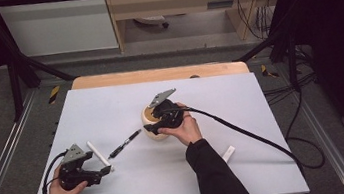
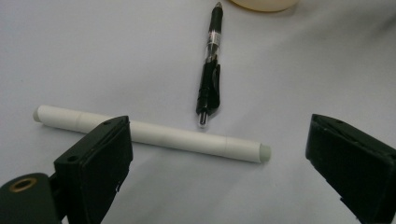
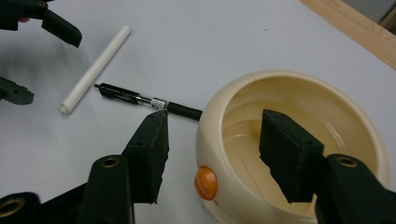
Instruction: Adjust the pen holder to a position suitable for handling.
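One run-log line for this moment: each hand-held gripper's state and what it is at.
right hand-held gripper: open, straddling cream bowl rim | left hand-held gripper: open, by white tube | black pen: lying between

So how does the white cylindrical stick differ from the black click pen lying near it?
The white cylindrical stick is plain, matte and one colour throughout; the black click pen has a clear middle section and a clip. The stick looks longer and thicker than the pen. The stick lies right ahead of the open left gripper; the pen lies beyond it, its far end at the cream bowl. Both lie flat on the white tabletop, ungripped.
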{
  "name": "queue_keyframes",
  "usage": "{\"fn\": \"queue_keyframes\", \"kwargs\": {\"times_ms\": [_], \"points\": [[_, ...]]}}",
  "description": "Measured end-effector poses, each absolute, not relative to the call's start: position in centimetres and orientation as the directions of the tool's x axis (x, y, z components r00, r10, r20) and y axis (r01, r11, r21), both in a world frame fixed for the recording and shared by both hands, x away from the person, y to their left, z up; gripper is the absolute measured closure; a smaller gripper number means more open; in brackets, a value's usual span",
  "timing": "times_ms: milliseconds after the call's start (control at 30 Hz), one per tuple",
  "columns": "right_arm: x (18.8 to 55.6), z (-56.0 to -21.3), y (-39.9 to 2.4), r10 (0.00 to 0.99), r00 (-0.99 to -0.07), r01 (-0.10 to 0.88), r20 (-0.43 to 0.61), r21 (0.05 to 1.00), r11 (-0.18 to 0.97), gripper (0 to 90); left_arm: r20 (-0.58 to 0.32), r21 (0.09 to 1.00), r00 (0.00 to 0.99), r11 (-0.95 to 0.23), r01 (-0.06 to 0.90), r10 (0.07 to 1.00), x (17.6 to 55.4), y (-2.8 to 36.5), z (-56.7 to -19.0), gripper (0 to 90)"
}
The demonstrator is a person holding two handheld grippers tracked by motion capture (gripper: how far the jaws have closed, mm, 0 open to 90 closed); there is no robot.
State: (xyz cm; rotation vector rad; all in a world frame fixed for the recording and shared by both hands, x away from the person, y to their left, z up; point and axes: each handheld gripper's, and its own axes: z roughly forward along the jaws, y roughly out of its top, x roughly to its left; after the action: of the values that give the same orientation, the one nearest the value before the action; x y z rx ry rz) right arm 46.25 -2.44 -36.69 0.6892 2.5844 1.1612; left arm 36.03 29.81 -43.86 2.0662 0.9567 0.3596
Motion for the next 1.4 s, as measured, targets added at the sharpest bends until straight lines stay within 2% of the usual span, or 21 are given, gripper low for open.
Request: {"fn": "queue_keyframes", "kwargs": {"times_ms": [200, 600, 1100, 1400], "points": [[46.6, -37.3, -2.1, 0.489, -0.872, 0.317, -0.022, 0.736, 0.599, 54.2, -0.073, 0.772, 0.674, -0.386, 0.505, 0.735, 36.0, 29.8, -43.9, 7.9], [46.9, -38.1, -1.9, 0.474, -0.880, 0.310, -0.032, 0.718, 0.623, 67.0, -0.072, 0.771, 0.674, -0.388, 0.505, 0.735, 36.1, 29.8, -43.9, 8.1], [46.2, -37.7, -2.0, 0.456, -0.890, 0.315, -0.020, 0.697, 0.644, 73.6, -0.070, 0.771, 0.675, -0.390, 0.504, 0.734, 36.1, 29.8, -43.9, 8.2], [45.2, -36.2, -2.7, 0.420, -0.908, 0.294, -0.018, 0.687, 0.665, 76.4, -0.069, 0.771, 0.677, -0.391, 0.503, 0.733, 36.0, 29.8, -43.9, 8.3]]}}
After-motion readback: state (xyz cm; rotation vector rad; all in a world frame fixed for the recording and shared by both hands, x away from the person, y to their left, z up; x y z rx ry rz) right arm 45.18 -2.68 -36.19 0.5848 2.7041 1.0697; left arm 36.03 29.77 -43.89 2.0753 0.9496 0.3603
